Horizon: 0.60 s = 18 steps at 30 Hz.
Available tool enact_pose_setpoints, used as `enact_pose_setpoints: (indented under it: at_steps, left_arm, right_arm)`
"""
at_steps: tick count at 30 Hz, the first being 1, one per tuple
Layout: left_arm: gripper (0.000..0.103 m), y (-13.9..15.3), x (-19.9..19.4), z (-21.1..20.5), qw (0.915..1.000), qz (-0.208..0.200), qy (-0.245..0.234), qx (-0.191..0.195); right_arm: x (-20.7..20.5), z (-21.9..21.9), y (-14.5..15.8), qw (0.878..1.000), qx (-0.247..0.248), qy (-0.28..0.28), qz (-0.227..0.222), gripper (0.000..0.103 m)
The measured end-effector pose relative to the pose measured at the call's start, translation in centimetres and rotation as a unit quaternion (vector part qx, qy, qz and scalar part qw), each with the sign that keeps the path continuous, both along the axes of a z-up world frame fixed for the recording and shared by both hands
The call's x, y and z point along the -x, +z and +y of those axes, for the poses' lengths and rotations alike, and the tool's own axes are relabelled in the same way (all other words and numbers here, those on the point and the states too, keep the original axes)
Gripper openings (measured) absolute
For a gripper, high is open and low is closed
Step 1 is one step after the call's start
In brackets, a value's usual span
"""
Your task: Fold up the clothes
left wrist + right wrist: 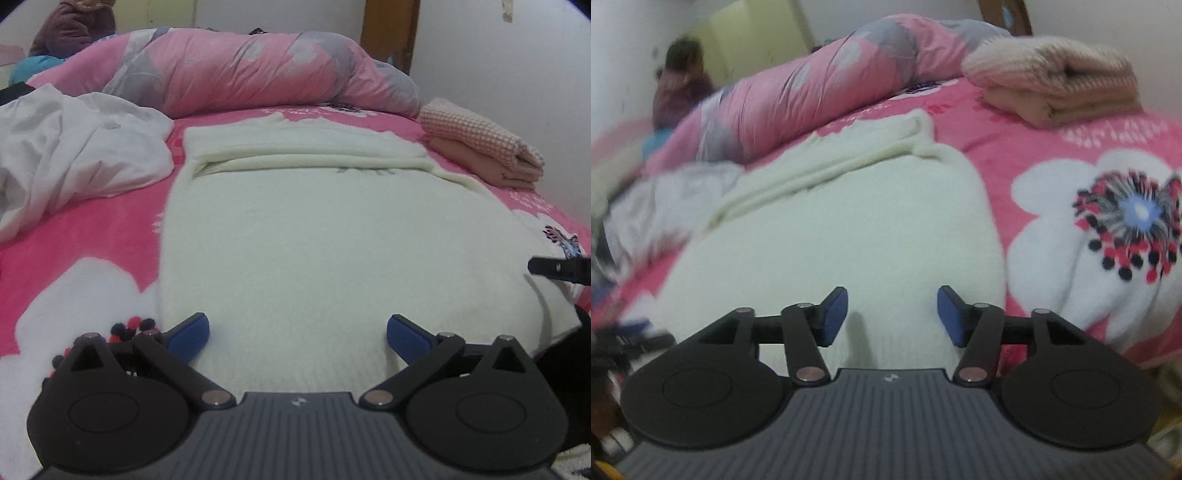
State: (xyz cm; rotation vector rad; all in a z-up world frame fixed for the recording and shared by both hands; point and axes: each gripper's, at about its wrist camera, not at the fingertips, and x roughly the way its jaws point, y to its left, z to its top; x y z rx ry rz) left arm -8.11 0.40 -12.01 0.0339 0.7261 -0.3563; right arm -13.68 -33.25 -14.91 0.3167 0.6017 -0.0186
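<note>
The cream sweater [332, 251] filling the middle of the frame is a soft, matt knit, fuzzy on its surface, with fine ribbing along its near edge. Under it the pink bedspread [110, 229] looks like plush fleece, its printed white flowers slightly nappy. Across the top of the frame the pink and grey quilt [240, 70] is smooth cloth with a faint sheen. At upper left the white garment [74, 151] is thin, crumpled woven fabric. At upper right the folded checked cloth [480, 136] has a waffle-like texture. The left gripper [297, 334] and right gripper [892, 314] are matt black plastic with dull blue pads [192, 336] and shiny metal pins.
</note>
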Motion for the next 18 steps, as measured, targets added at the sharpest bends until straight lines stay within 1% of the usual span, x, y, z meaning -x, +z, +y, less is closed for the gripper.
enact_pose_setpoints:
  at_steps: [1, 3, 4, 6, 8, 10, 12, 14, 18]
  left_arm:
    - [0.103, 0.0, 0.0, 0.0, 1.0, -0.001, 0.006, 0.004]
    - [0.103, 0.0, 0.1, -0.1, 0.9999, -0.003, 0.011, 0.005]
    - [0.103, 0.0, 0.2, -0.1, 0.9999, -0.003, 0.012, 0.004]
    - [0.103, 0.0, 0.3, -0.2, 0.9999, -0.004, 0.013, 0.002]
    - [0.103, 0.0, 0.3, -0.2, 0.9998, -0.004, 0.018, 0.004]
    - [0.103, 0.0, 0.2, -0.3, 0.9997, -0.006, 0.023, 0.004]
    - [0.103, -0.1, 0.2, -0.4, 0.9997, -0.007, 0.025, 0.001]
    - [0.103, -0.1, 0.2, -0.6, 0.9996, -0.007, 0.027, -0.003]
    - [0.103, 0.0, 0.0, -0.8, 0.9994, 0.0, 0.032, -0.008]
  right_arm:
    - [0.0, 0.4, 0.0, 1.0, 0.013, 0.002, 0.002, 0.06]
    - [-0.2, 1.1, 0.1, 0.999, 0.035, 0.006, 0.005, 0.068]
    - [-0.2, 1.2, 0.1, 0.999, 0.033, 0.007, 0.006, 0.072]
    - [-0.4, 1.4, 0.2, 1.0, 0.029, 0.007, 0.007, 0.084]
    - [-0.6, 1.8, 0.2, 0.999, 0.031, 0.007, 0.01, 0.089]
    - [-0.7, 2.4, 0.2, 0.999, 0.038, 0.006, 0.013, 0.091]
    - [-0.8, 2.8, 0.1, 0.999, 0.044, 0.008, 0.015, 0.099]
    - [-0.9, 3.1, 0.1, 0.999, 0.047, 0.011, 0.017, 0.101]
    - [-1.2, 3.6, 0.5, 0.998, 0.061, 0.003, 0.02, 0.102]
